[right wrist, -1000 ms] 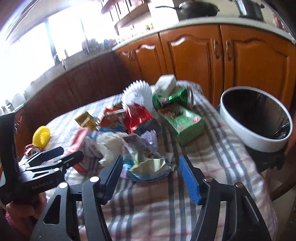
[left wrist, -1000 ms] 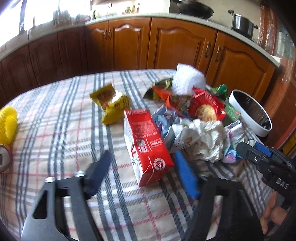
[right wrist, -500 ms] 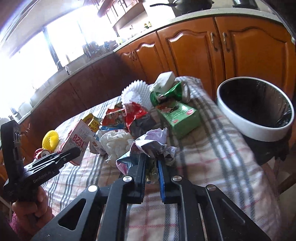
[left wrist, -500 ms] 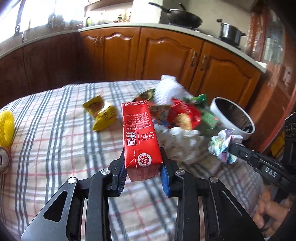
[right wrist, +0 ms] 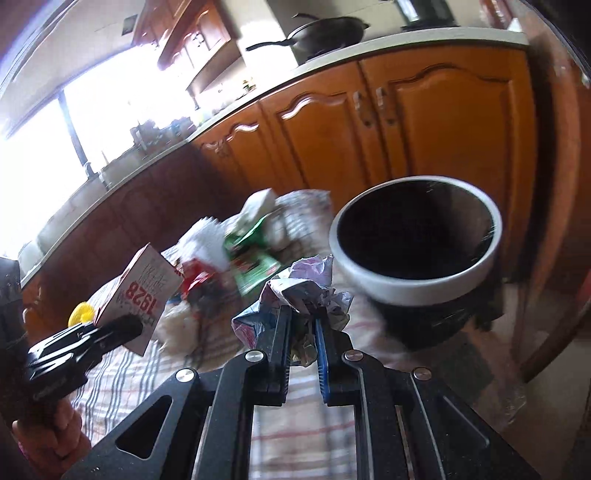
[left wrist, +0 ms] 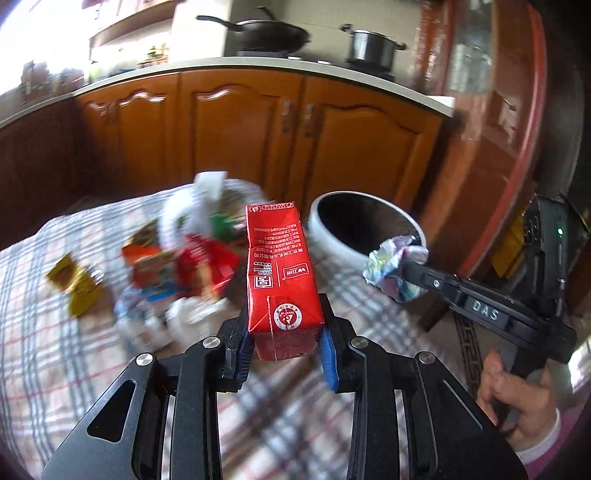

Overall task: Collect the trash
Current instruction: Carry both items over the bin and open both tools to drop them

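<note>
Between the blue pads of our left claw we grip a red carton by its lower end, lifted above the checked bench. Our right claw is nearly closed, pinching a crumpled paper wad that sits just before the rim of the white-rimmed bin. Beyond the carton we see the remaining pile of wrappers lying on the bench, blurred, with a yellow packet apart to its left. Wooden cabinets stand behind, a black pan on top.
</note>
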`<state>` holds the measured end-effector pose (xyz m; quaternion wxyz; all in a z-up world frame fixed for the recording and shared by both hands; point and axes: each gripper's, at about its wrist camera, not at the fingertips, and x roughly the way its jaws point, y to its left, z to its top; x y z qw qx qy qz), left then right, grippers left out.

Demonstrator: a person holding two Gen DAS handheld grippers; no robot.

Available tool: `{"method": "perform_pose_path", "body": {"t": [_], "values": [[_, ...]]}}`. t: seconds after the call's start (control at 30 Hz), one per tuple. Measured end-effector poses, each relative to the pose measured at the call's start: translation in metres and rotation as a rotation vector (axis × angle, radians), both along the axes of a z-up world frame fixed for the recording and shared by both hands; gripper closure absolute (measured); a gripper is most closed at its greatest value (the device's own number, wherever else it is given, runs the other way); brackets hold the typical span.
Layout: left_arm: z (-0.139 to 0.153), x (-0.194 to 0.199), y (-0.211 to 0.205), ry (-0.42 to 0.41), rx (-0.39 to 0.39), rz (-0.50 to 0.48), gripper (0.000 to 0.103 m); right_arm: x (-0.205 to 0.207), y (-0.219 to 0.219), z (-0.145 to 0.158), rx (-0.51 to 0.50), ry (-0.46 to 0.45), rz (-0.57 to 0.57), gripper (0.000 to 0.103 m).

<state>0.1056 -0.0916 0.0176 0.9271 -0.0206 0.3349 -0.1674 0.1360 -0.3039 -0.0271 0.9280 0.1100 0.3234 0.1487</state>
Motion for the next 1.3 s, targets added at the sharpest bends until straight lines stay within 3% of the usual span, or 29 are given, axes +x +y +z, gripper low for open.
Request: {"method": "perform_pose_path", "body": {"t": [0.33, 0.87, 0.97, 1.0, 1.07, 1.3], "values": [[0.0, 0.055, -0.08, 0.023, 0.014, -0.148, 0.074, 0.036, -0.064, 0.012, -0.01, 0.0, -0.123, 0.091], [-0.019, 0.15, -0.136, 0.13, -0.009, -0.189, 0.074, 0.109, -0.1, 0.001, -0.051, 0.073, -0.149, 0.09], [-0.021, 0.158, -0.142, 0.149, 0.0, -0.179, 0.07, 0.119, -0.104, -0.004, -0.049, 0.095, -0.145, 0.078], [-0.022, 0.16, -0.143, 0.154, 0.003, -0.177, 0.06, 0.122, -0.104, -0.006, -0.05, 0.104, -0.144, 0.07], [-0.022, 0.159, -0.142, 0.15, -0.002, -0.167, 0.044, 0.123, -0.106, -0.009, -0.044, 0.108, -0.149, 0.065], [-0.019, 0.134, -0.12, 0.131, -0.039, -0.147, 0.038, 0.112, -0.111, -0.005, 0.004, 0.086, -0.163, 0.047]]}}
